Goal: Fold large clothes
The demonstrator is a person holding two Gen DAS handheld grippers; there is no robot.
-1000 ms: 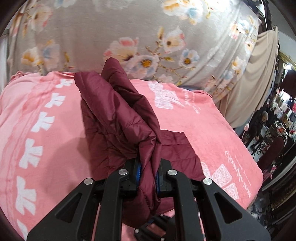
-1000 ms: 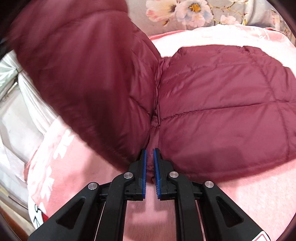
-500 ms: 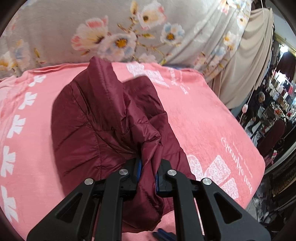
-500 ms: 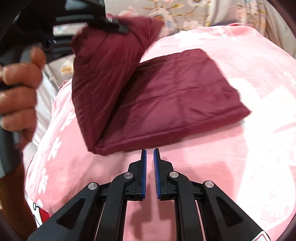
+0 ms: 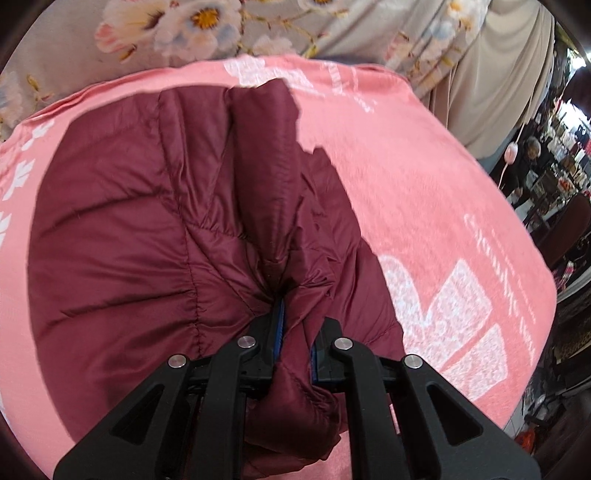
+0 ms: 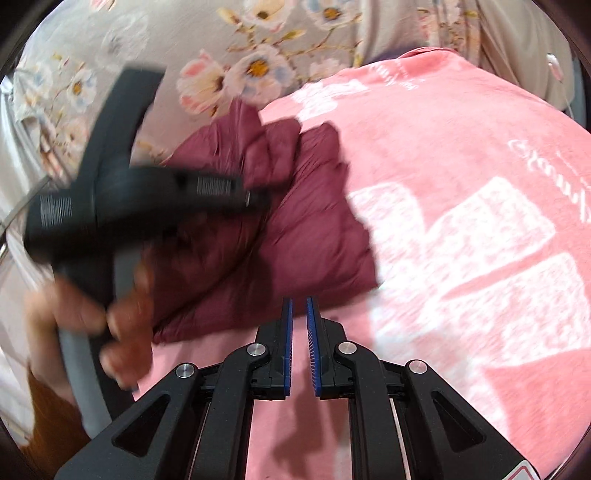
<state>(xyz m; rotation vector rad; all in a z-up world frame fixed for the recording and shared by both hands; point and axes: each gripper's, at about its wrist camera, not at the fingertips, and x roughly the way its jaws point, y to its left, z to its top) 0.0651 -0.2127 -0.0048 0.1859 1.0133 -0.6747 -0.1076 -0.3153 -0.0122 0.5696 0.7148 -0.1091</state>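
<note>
Across the left wrist view, the maroon quilted jacket (image 5: 155,236) lies folded on the pink blanket (image 5: 424,192), covering the left and centre of it. Bare blanket runs to the right, as far as its edge, where dark floor and furniture begin. Along the far edge, the blanket meets a grey floral cloth (image 5: 184,33) and a beige curtain (image 5: 498,74). The left gripper (image 5: 295,332) is clamped on a bunched fold of the jacket; its jaws are nearly together, with fabric filling the gap and spilling toward the camera.

From the right wrist view, the jacket (image 6: 314,221) sits at centre left, its near edge just ahead of the right gripper (image 6: 299,325). Open blanket (image 6: 461,229) extends right and forward. The right gripper holds nothing: its blue pads stand a narrow slit apart (only blanket shows between them). At left, a hand (image 6: 110,310), blurred, grips the left gripper (image 6: 255,197), whose tip meets the jacket.
</note>
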